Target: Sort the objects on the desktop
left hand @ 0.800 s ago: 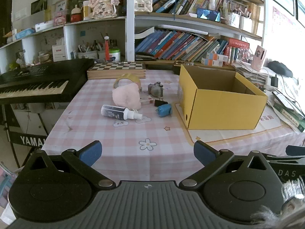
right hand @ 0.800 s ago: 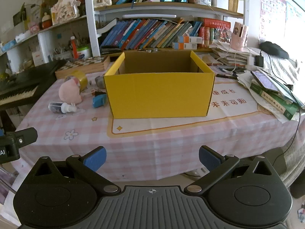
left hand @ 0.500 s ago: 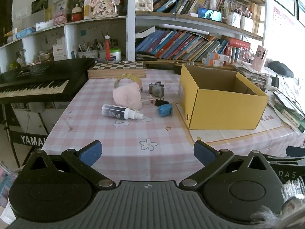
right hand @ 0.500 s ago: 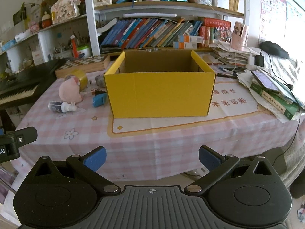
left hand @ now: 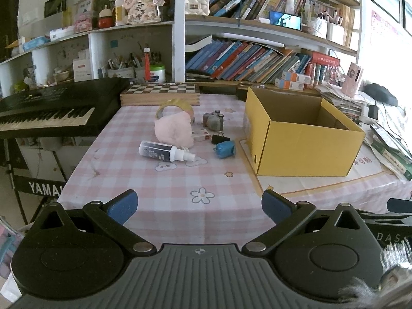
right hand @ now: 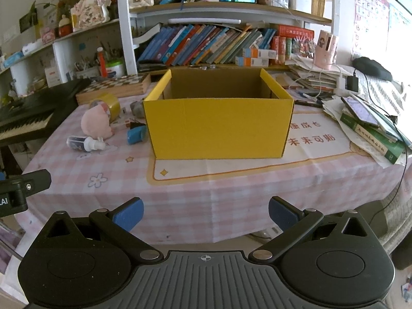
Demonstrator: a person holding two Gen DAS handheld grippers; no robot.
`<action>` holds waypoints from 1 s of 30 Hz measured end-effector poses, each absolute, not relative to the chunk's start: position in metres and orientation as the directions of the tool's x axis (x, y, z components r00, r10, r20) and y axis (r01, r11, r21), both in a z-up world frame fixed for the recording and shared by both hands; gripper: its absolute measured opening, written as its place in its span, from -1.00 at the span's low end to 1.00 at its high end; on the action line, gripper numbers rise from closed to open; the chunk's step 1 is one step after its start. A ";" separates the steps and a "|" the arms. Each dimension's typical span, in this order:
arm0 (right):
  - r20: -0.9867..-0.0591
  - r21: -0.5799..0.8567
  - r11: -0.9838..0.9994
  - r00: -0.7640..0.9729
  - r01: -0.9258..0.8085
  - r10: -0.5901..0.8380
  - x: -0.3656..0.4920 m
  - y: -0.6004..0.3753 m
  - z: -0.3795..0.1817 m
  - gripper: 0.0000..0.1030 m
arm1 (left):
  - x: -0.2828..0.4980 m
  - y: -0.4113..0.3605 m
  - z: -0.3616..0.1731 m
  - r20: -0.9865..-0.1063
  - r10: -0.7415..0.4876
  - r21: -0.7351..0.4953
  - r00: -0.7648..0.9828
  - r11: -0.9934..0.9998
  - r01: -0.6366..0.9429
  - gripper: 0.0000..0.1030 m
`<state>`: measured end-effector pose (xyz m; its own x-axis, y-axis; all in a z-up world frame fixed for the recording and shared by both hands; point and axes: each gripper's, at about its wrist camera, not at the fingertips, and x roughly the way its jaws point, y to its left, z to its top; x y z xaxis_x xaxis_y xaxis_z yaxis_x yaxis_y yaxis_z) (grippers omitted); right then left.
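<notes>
An open yellow cardboard box (left hand: pixel 303 141) (right hand: pixel 219 126) stands on the pink checked table. Left of it lie a pink plush toy (left hand: pixel 173 132) (right hand: pixel 95 121), a spray bottle (left hand: pixel 164 152) (right hand: pixel 83 143), a blue roll (left hand: pixel 224 149) (right hand: pixel 136 134), a tape roll (left hand: pixel 173 105) (right hand: pixel 109 104), a small grey camera (left hand: pixel 213 121), a black binder clip (left hand: pixel 220 138) and a small white-and-red box (left hand: pixel 202 135). My left gripper (left hand: pixel 199 206) is open and empty at the table's near edge. My right gripper (right hand: pixel 204 212) is open and empty, in front of the box, off the table.
A black keyboard (left hand: pixel 49 110) stands left of the table. A chessboard box (left hand: pixel 159 92) lies at the back. Bookshelves (left hand: pixel 244 59) rise behind. Books, a phone and cables (right hand: pixel 368 118) are piled at the right edge.
The left wrist view has edged slightly forward toward the table. The right gripper has hardly moved. Both stay open.
</notes>
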<state>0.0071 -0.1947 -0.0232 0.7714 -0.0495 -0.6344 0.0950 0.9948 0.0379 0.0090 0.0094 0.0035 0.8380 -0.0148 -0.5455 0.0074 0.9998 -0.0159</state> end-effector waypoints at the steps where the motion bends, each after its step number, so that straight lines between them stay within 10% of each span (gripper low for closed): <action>1: -0.635 0.038 0.995 0.771 0.095 -0.049 0.007 -0.195 -0.023 1.00 | 0.009 0.010 0.003 -0.545 -0.014 -0.016 0.838 1.000 0.006 1.00; 30: -0.635 0.039 0.995 0.771 0.092 -0.046 0.006 -0.194 -0.024 1.00 | 0.009 0.012 0.003 -0.544 -0.015 -0.017 0.839 1.000 0.006 1.00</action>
